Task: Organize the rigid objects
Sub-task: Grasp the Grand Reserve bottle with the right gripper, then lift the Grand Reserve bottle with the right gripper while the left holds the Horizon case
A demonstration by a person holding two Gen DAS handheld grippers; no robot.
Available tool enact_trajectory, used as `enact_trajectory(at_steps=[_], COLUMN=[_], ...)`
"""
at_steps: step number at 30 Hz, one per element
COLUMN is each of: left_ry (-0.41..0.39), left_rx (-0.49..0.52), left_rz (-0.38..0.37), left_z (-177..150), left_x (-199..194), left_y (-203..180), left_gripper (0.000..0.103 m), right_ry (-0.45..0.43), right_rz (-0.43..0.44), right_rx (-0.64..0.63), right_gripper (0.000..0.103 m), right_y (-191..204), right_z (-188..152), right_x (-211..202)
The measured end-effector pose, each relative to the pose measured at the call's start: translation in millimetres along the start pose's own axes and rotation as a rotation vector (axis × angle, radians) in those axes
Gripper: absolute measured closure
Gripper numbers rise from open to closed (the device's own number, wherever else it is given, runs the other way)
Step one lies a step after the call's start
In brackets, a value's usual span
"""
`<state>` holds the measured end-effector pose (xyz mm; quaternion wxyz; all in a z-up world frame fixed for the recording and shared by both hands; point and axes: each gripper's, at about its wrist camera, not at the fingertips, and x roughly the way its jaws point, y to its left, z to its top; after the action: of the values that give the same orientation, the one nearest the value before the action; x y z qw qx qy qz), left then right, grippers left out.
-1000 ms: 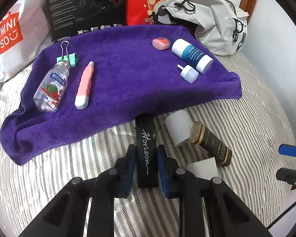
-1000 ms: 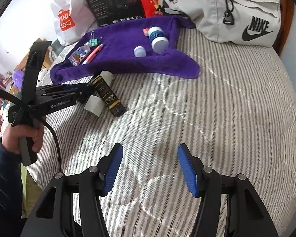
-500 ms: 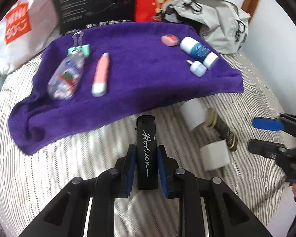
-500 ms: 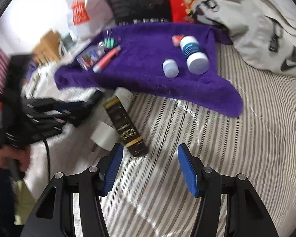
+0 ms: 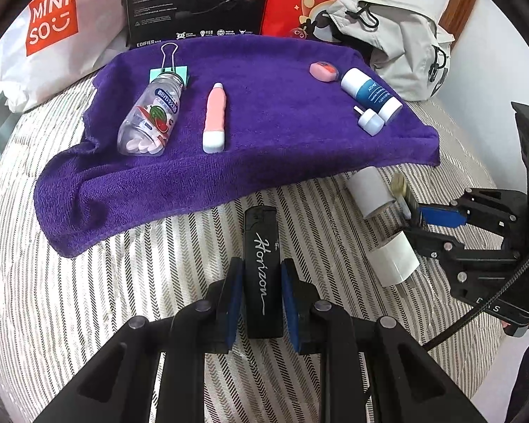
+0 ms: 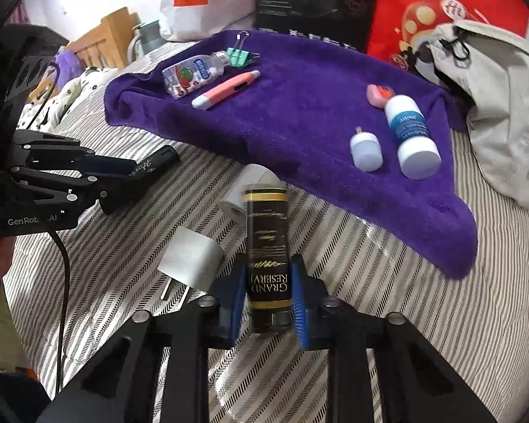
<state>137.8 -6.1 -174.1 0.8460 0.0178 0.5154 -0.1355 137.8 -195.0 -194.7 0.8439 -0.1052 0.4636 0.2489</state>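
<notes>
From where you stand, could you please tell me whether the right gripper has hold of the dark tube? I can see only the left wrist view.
Observer: Yes, the right gripper has a pad against each side of the dark tube.
Operator: Thank you. What does its label say?
Observer: "Grand Reserve", in gold letters.
Operator: And does the white plug beside it show any prongs?
Observer: Yes, the white plug has two metal prongs sticking out towards the right gripper.
</notes>
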Motion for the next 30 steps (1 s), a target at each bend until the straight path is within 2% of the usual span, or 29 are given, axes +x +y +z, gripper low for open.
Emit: enact_trajectory(at_steps=[3, 9, 17, 30], left_ry=[-0.004, -0.009, -0.012, -0.009], left_rx=[0.0, 0.038, 0.06, 0.058], left_rz=[0.003, 0.052, 0.081, 0.072], left_z=[-1, -2, -1, 0], left_x=[0, 0, 0, 1], left_y=[-1, -9, -13, -12], left_gripper=[0.082, 0.082, 0.082, 0.082], right_ry=[0.032, 0.06, 0.043, 0.034], right_rz=[0.003, -0.05, -0.128, -0.118], right_rx=[0.081, 0.167, 0.122, 0.143], right_gripper=[0.082, 0.081, 0.08, 0.079], right_y=[-16, -34, -21, -25], right_z=[-15, -39, -35, -37], right_x=[-11, -24, -16, -19])
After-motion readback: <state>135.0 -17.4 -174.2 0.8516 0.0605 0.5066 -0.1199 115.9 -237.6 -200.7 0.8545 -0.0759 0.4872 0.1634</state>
